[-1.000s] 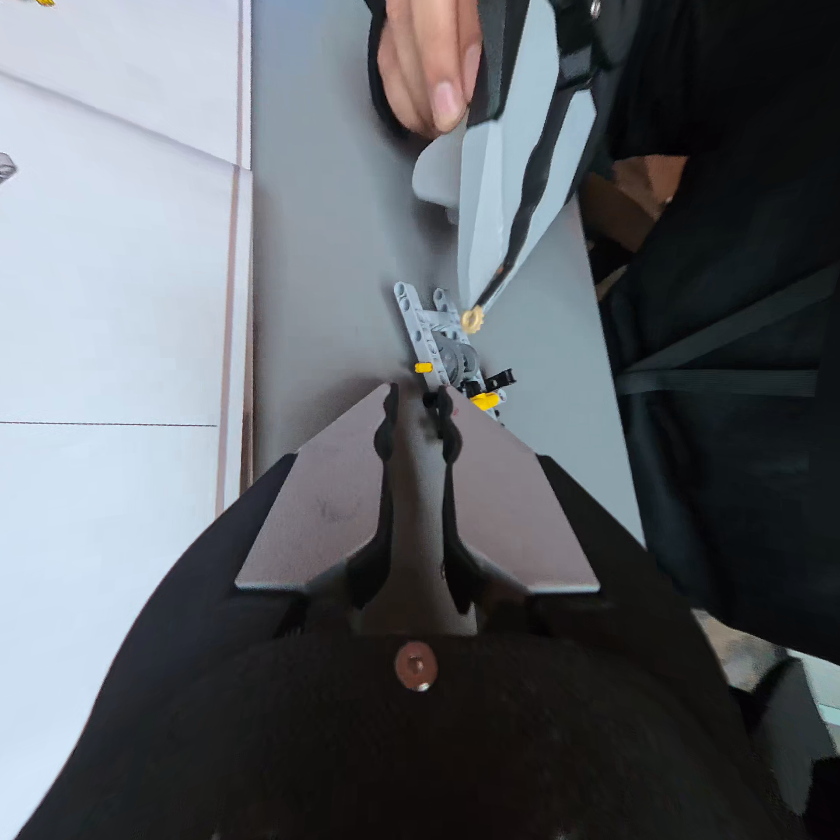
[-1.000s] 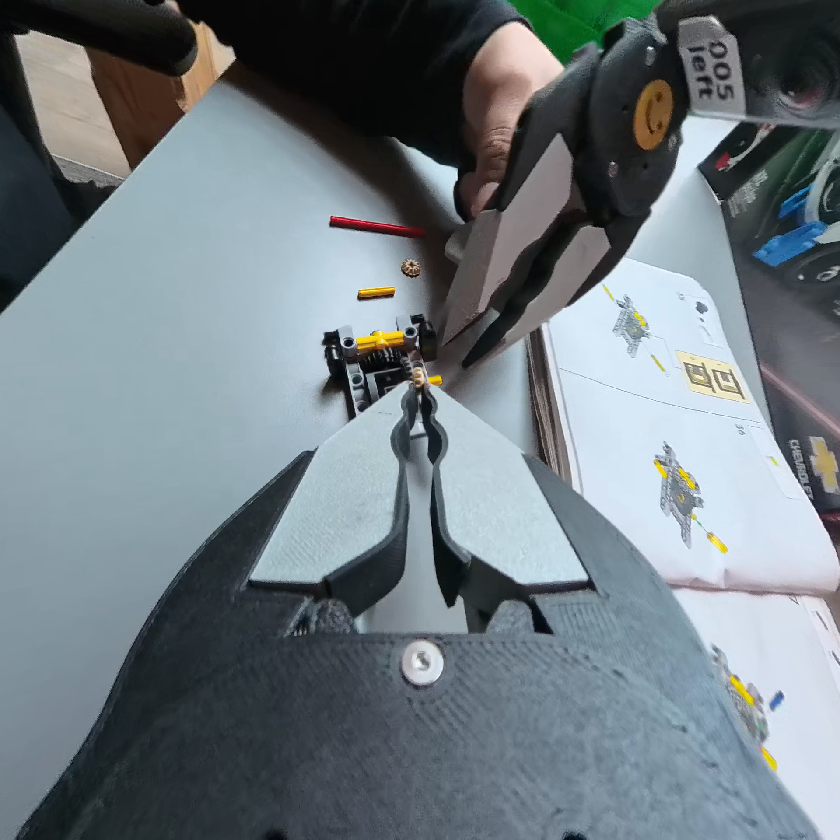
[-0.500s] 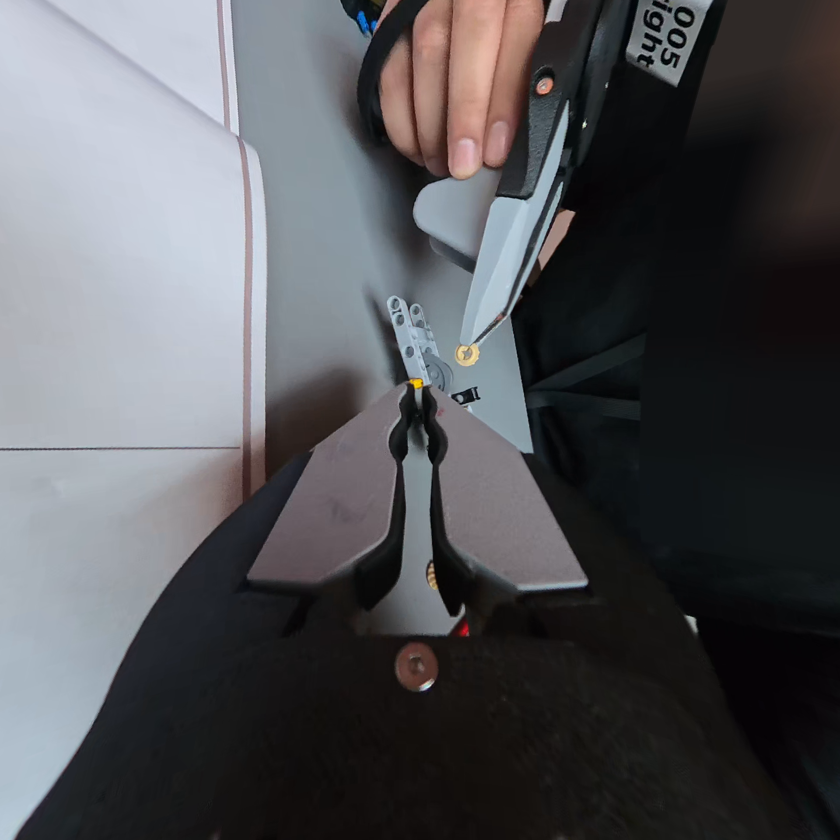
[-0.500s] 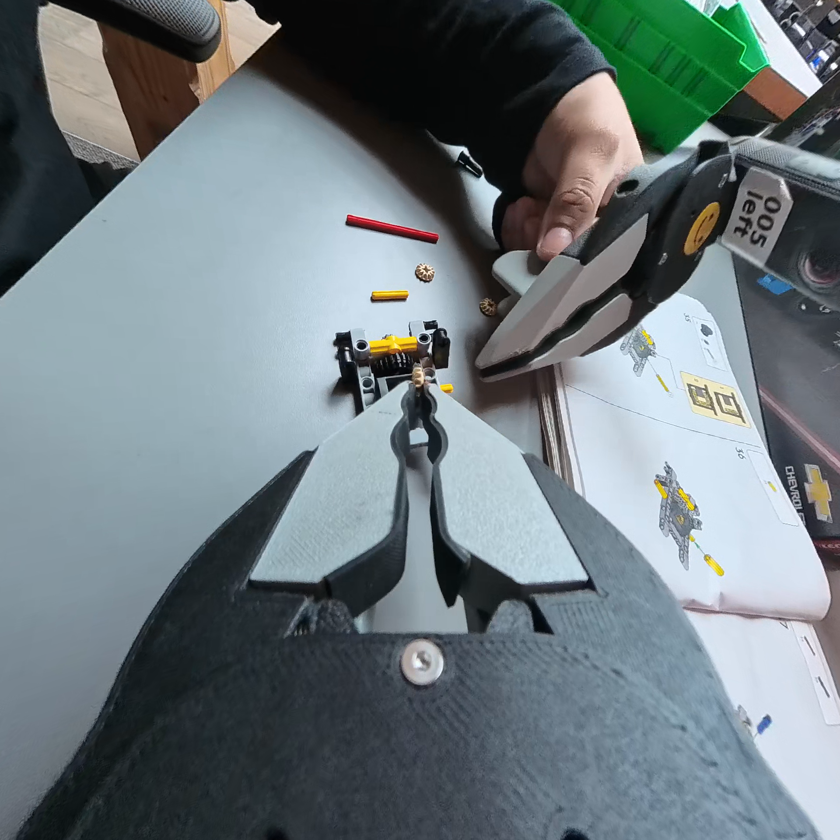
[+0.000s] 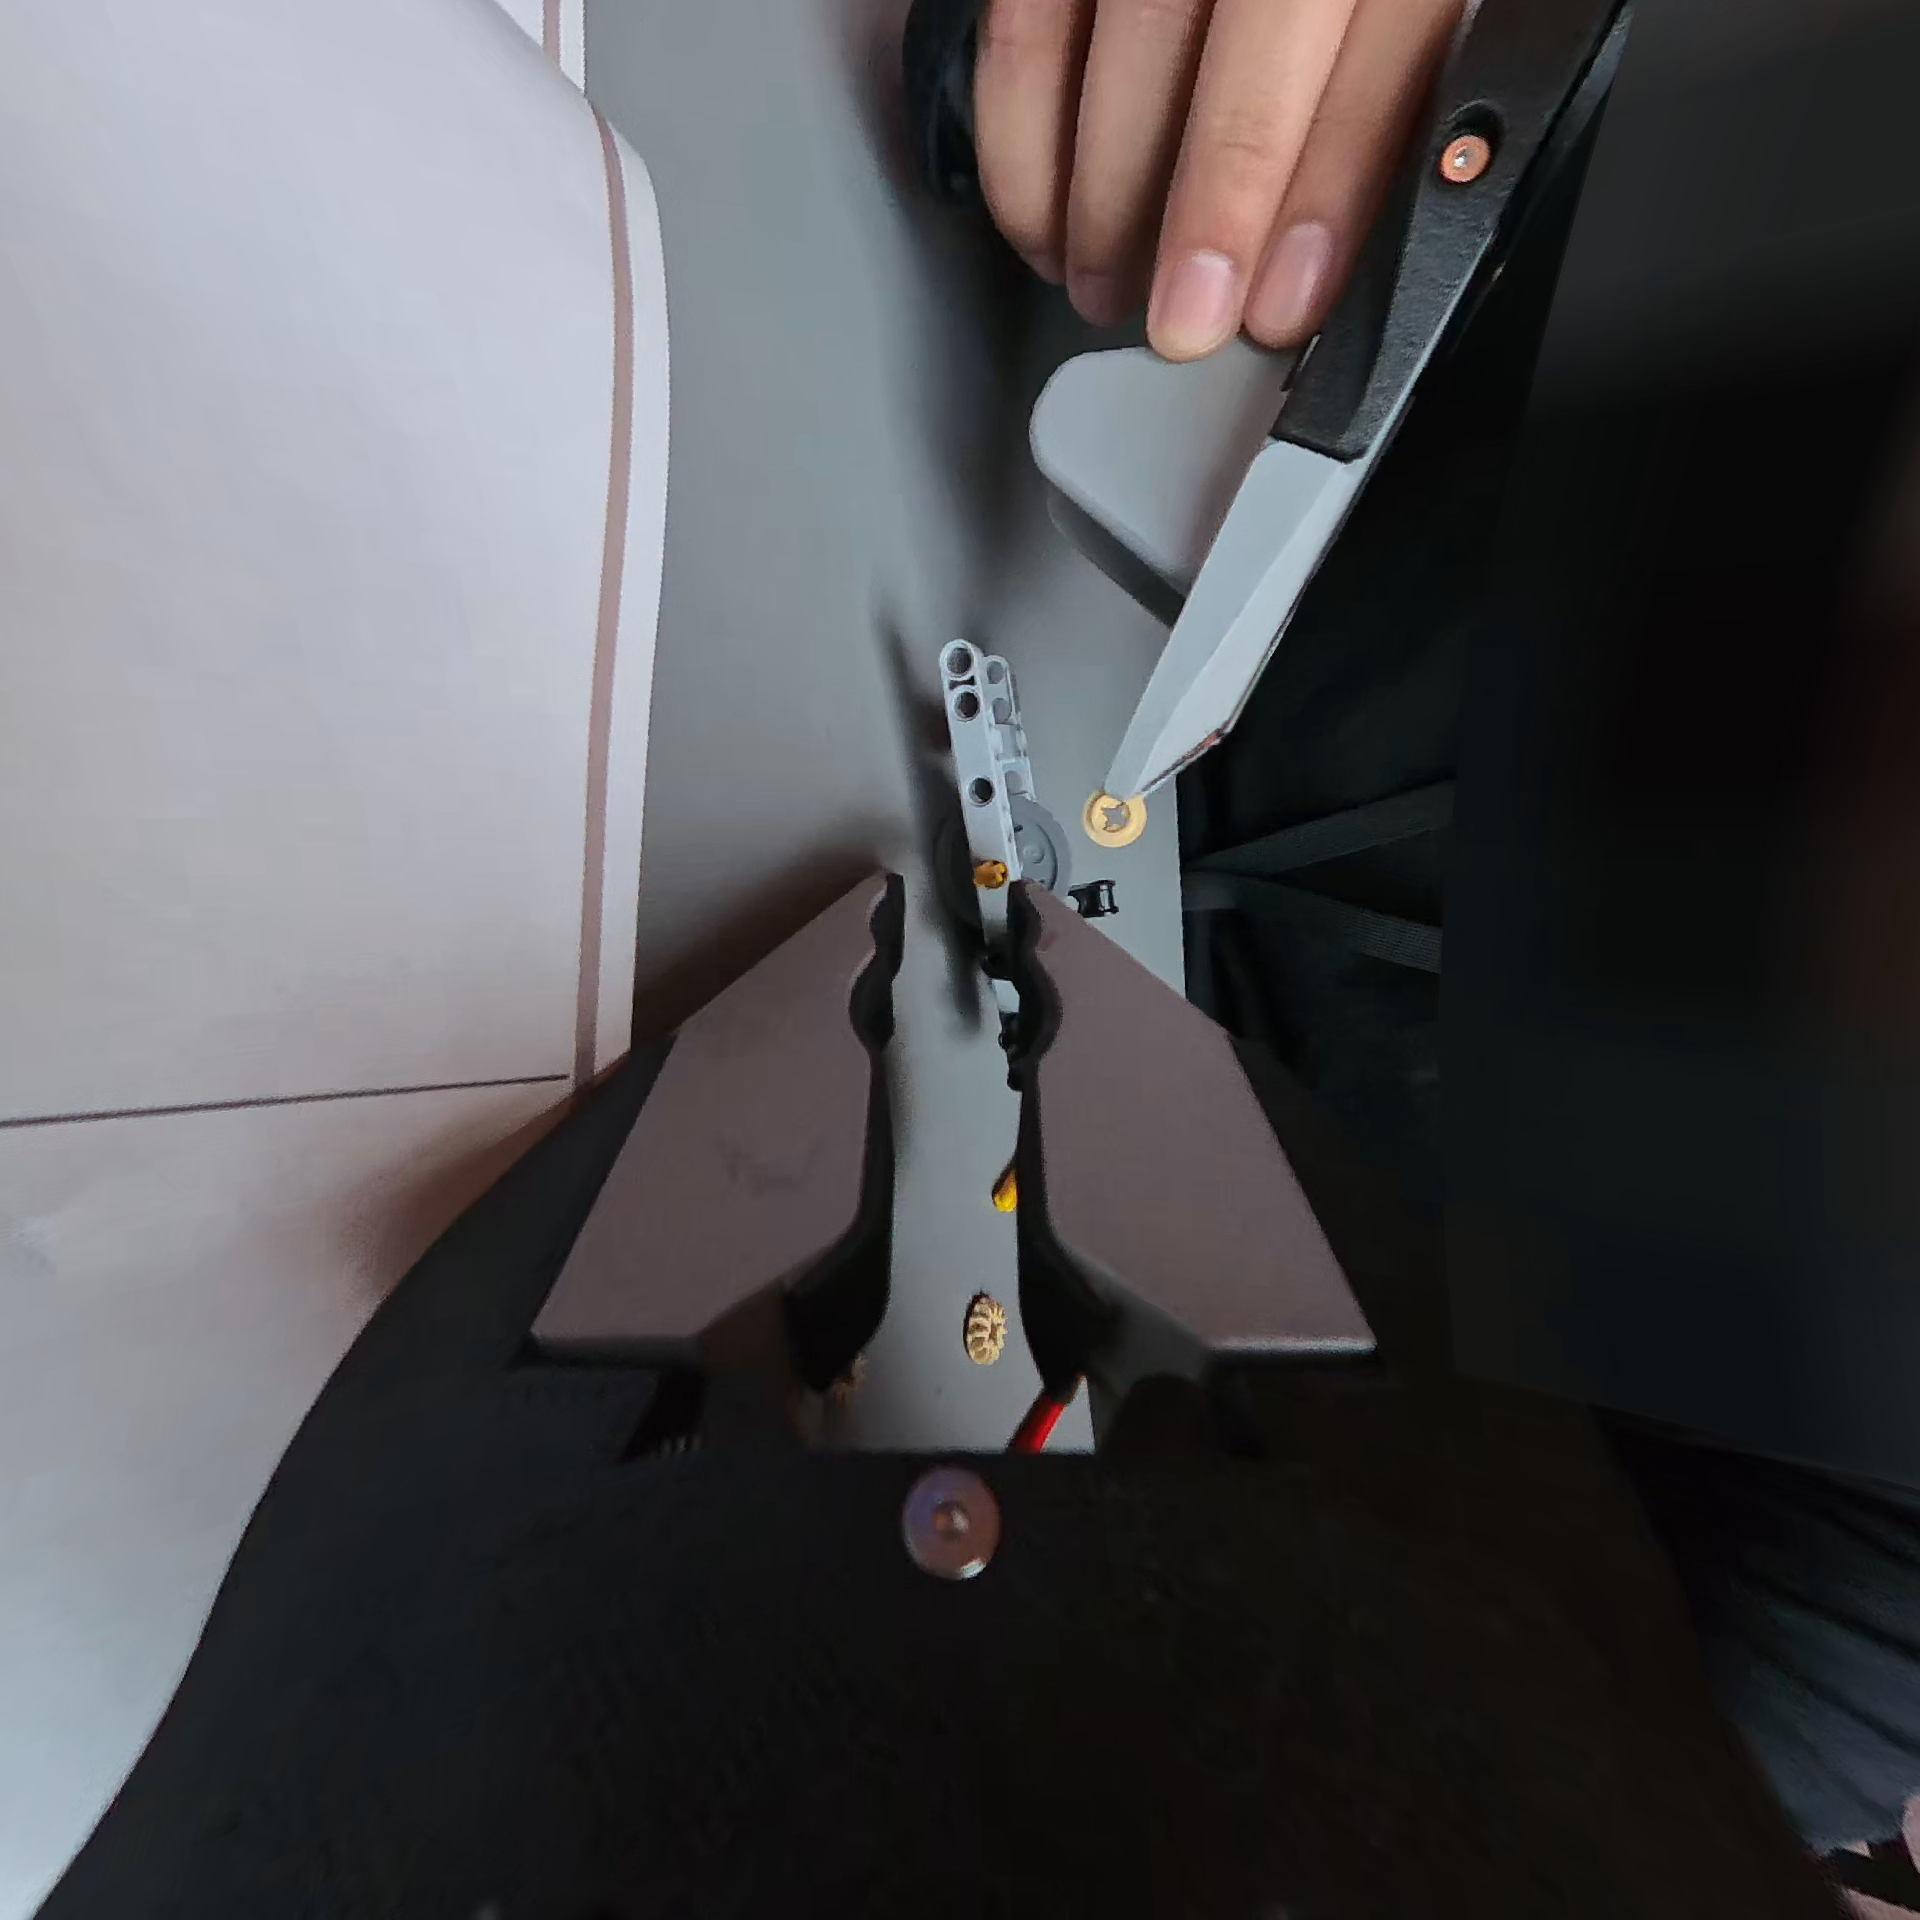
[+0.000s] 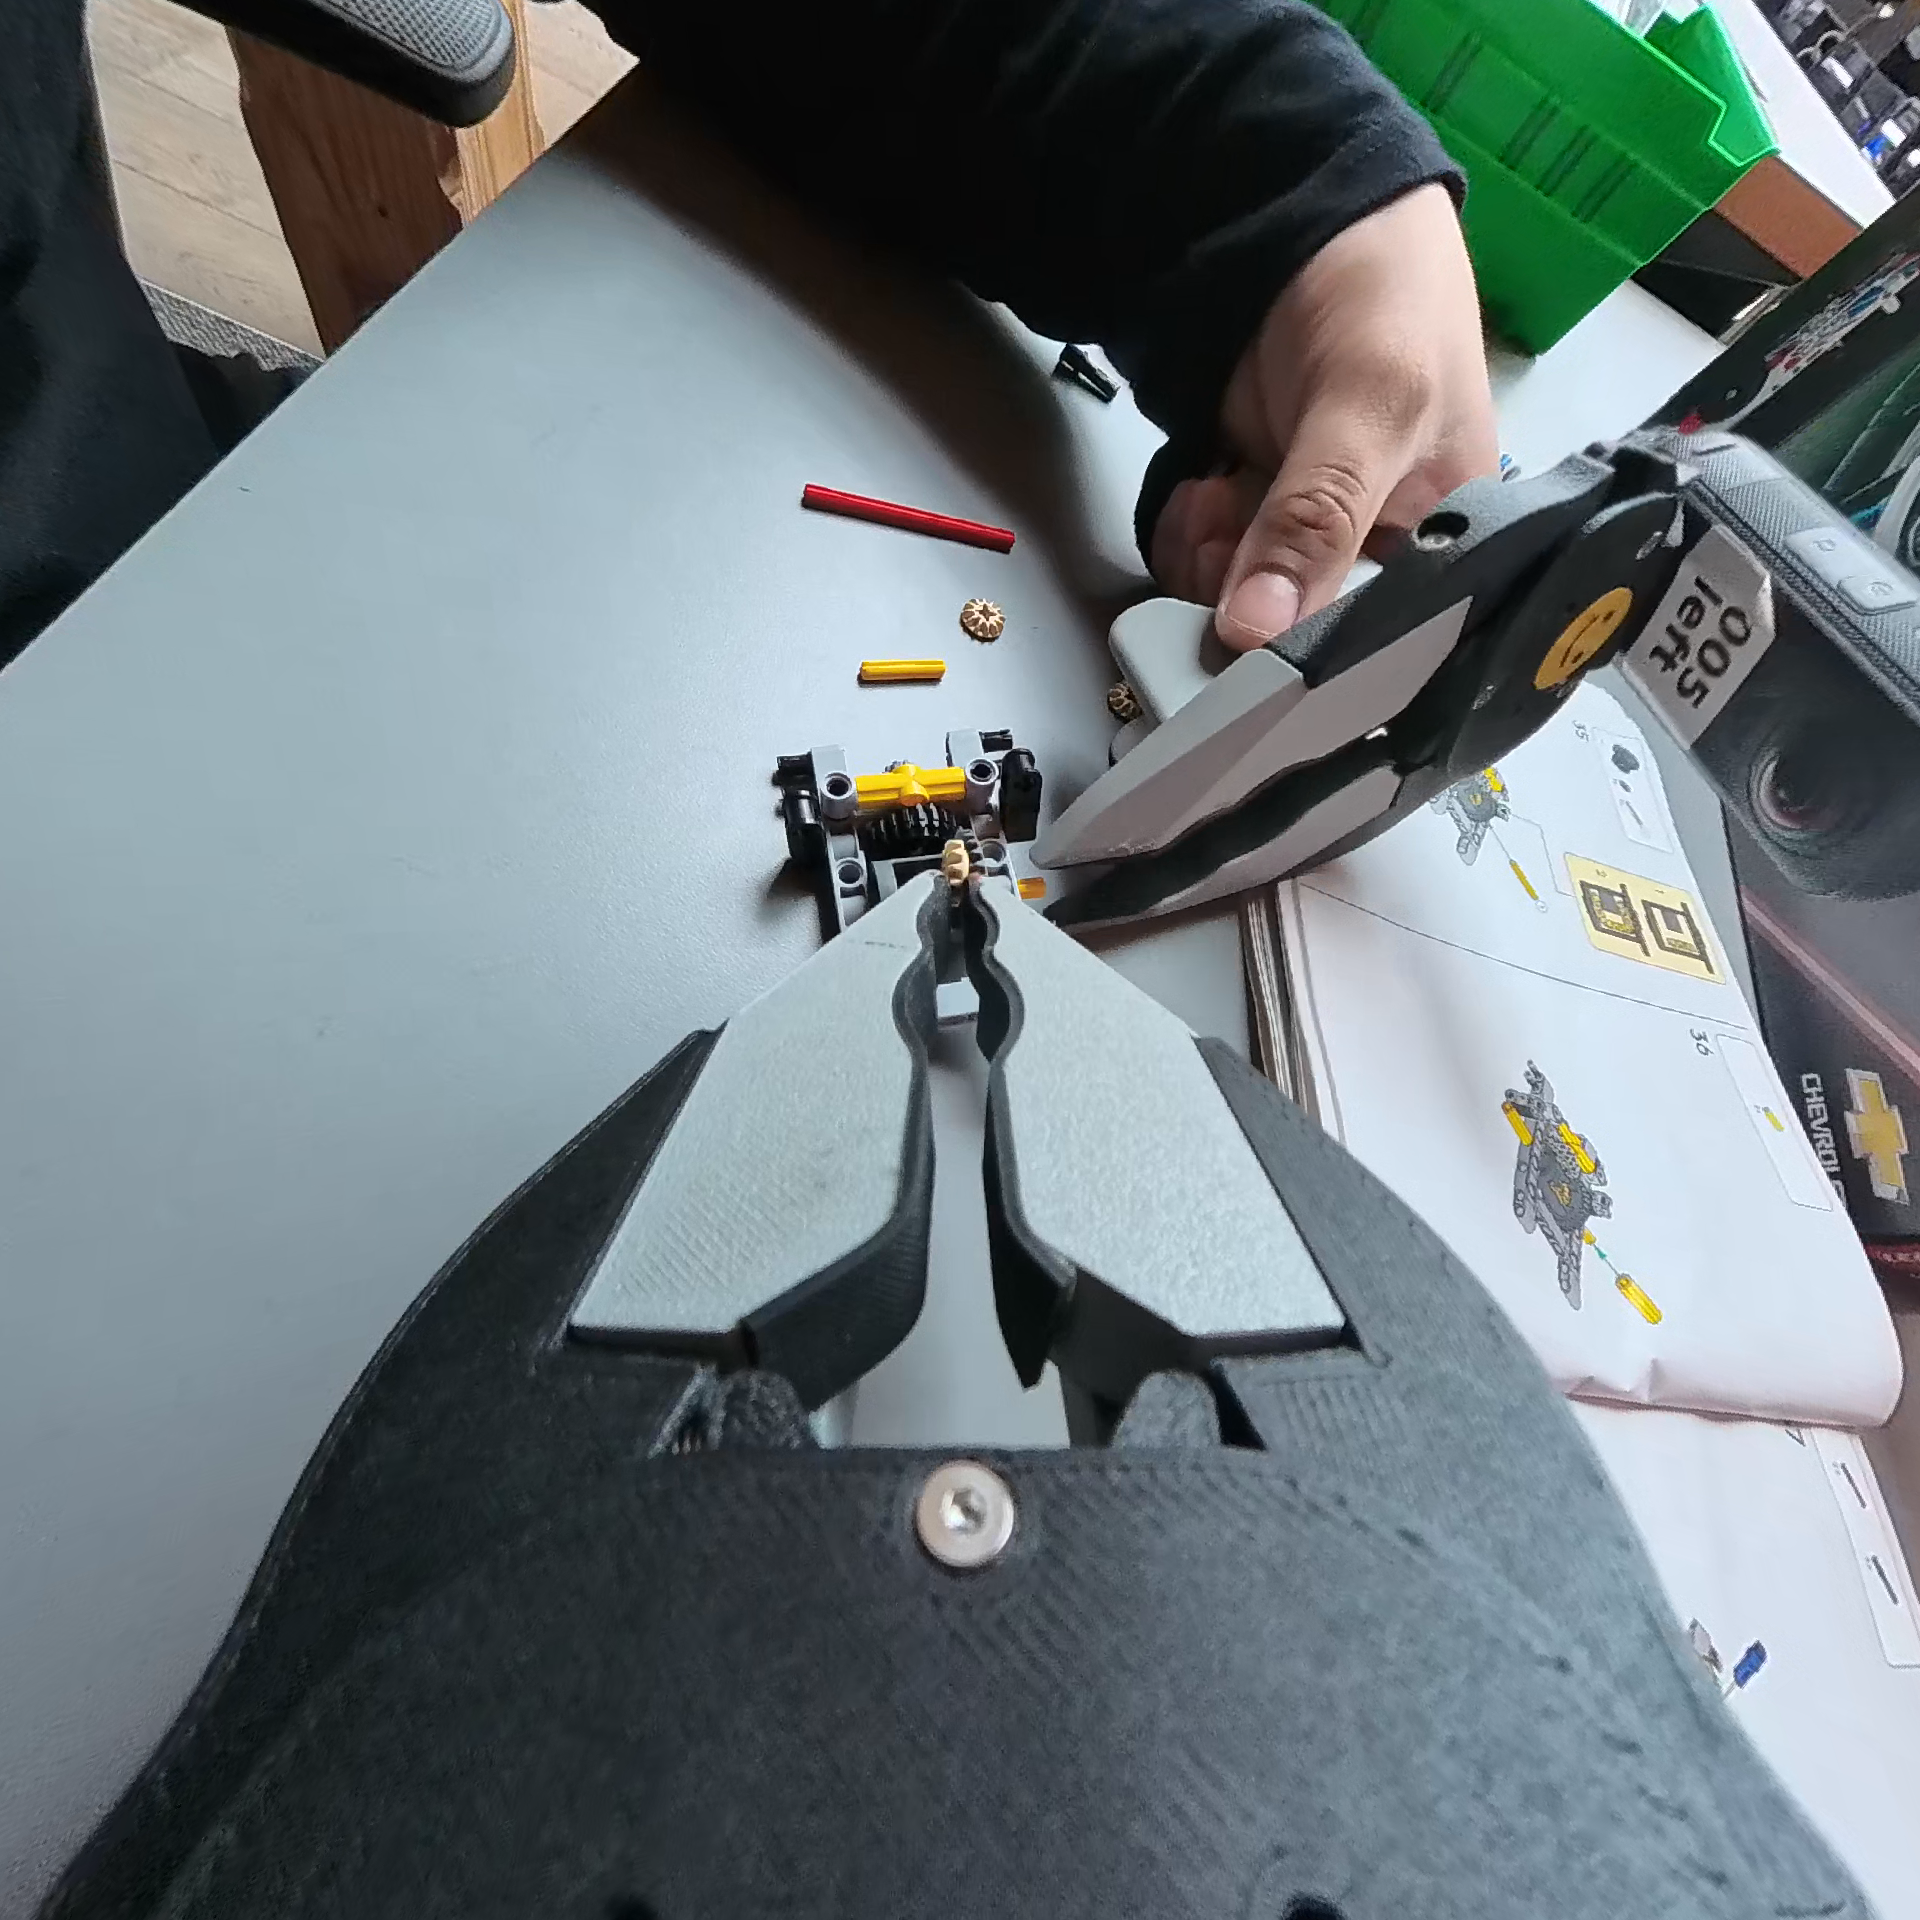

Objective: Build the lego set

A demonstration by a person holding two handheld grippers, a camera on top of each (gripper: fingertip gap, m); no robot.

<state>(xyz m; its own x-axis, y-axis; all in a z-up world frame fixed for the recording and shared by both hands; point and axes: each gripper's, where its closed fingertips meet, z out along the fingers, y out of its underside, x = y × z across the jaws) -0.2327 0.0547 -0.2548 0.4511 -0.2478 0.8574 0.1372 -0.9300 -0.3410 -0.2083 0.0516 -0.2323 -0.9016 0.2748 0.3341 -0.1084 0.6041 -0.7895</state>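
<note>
A small grey, black and yellow lego assembly (image 6: 904, 821) lies on the grey table (image 6: 468, 675). My right gripper (image 6: 958, 894) is shut on a small tan gear (image 6: 956, 862) and holds it at the assembly's near side. In the left wrist view this gripper (image 5: 1127, 784) shows with the gear (image 5: 1114, 818) at its tip, beside the assembly (image 5: 987, 748). My left gripper (image 5: 956, 904) is open, its tips at the assembly's end. In the right wrist view the left gripper (image 6: 1047, 885) sits at the assembly's right side, around a yellow pin end (image 6: 1032, 886).
Loose parts lie beyond the assembly: a red axle (image 6: 906, 515), a tan gear (image 6: 982, 619), a yellow axle (image 6: 902, 670), another tan gear (image 6: 1120, 698), a black pin (image 6: 1086, 371). An open instruction booklet (image 6: 1507, 1091), the set's box (image 6: 1849, 1039) and a green bin (image 6: 1558, 135) are at the right. My two grippers' fingertips are within a few centimetres of each other. The yellow axle (image 6: 902, 670) lies around 8 cm away from my left fingertips.
My left gripper has opened from nearly shut and dropped lower at the assembly's side. My right gripper still holds the tan gear at the assembly.
</note>
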